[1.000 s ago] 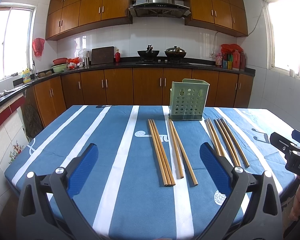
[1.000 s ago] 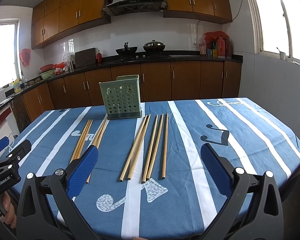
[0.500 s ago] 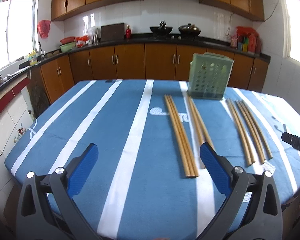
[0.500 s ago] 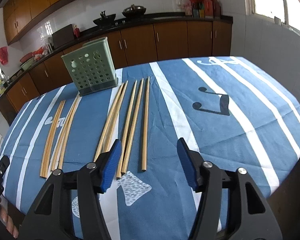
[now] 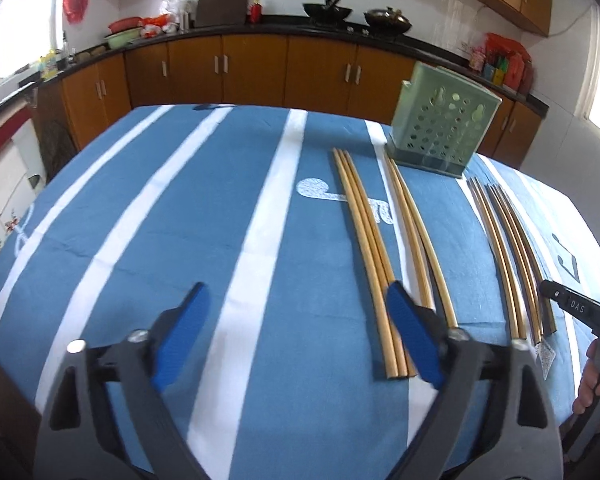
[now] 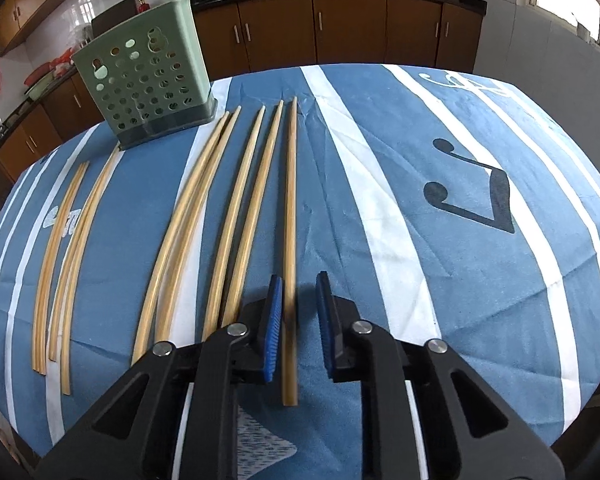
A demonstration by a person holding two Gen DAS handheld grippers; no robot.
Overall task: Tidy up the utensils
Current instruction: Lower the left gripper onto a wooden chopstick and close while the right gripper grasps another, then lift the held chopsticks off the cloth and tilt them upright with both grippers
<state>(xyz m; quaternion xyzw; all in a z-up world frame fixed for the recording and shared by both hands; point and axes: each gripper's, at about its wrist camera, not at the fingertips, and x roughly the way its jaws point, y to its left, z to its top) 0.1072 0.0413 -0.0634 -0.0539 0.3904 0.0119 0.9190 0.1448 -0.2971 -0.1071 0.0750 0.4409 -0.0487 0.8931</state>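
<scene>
Several long wooden chopsticks lie on a blue-and-white striped tablecloth [image 6: 440, 240], in a left group [image 5: 370, 256] and a right group [image 6: 228, 208]. A green perforated utensil holder [image 6: 148, 88] stands upright at the far end; it also shows in the left wrist view [image 5: 444, 136]. My right gripper [image 6: 299, 328] is low over the table, its narrowly parted jaws straddling the near end of the rightmost chopstick [image 6: 290, 240], with gaps at both pads. My left gripper [image 5: 296, 344] is open and empty, just left of the left group's near ends.
Kitchen cabinets and a black counter [image 5: 260, 28] with pans run behind the table. The table's near edge is just below both grippers. The right gripper's body [image 5: 576, 308] shows at the right edge of the left wrist view.
Both grippers moved forward and down toward the table. The right gripper's jaws narrowed around the rightmost chopstick. The left gripper's jaws narrowed somewhat.
</scene>
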